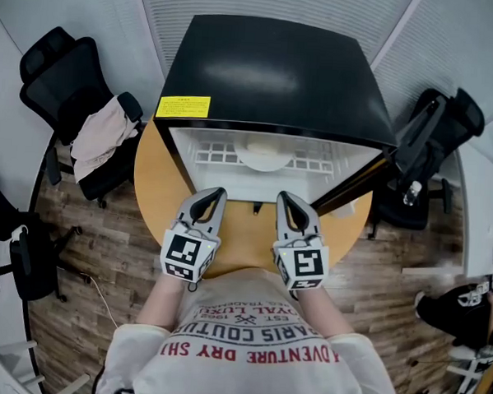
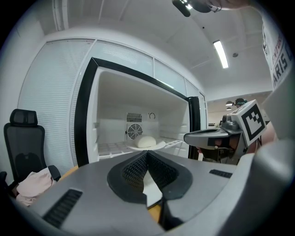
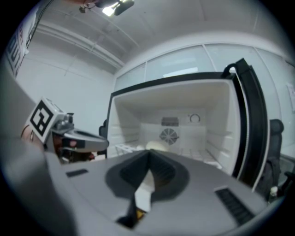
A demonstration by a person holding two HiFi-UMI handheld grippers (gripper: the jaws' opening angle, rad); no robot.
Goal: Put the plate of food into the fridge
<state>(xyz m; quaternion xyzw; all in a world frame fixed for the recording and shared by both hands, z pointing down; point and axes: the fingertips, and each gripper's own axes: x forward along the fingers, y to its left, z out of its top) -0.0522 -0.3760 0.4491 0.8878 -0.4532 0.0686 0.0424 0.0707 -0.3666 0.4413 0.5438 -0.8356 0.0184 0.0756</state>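
A small black fridge (image 1: 269, 78) stands open on a round wooden table (image 1: 243, 233). Inside it, on the white wire shelf, rests a white plate of pale rounded food (image 1: 263, 156), also visible in the left gripper view (image 2: 146, 142) and, partly hidden behind the jaws, in the right gripper view (image 3: 156, 146). My left gripper (image 1: 216, 195) and right gripper (image 1: 285, 199) hover side by side over the table just in front of the fridge opening, pointing in. Both are shut with nothing between their tips (image 2: 146, 154) (image 3: 148, 154). Neither touches the plate.
The fridge door (image 1: 369, 180) hangs open to the right of my right gripper. A black office chair with a pale cloth (image 1: 101, 137) on it stands left of the table, and another chair (image 1: 444, 120) on the right. Wooden floor surrounds the table.
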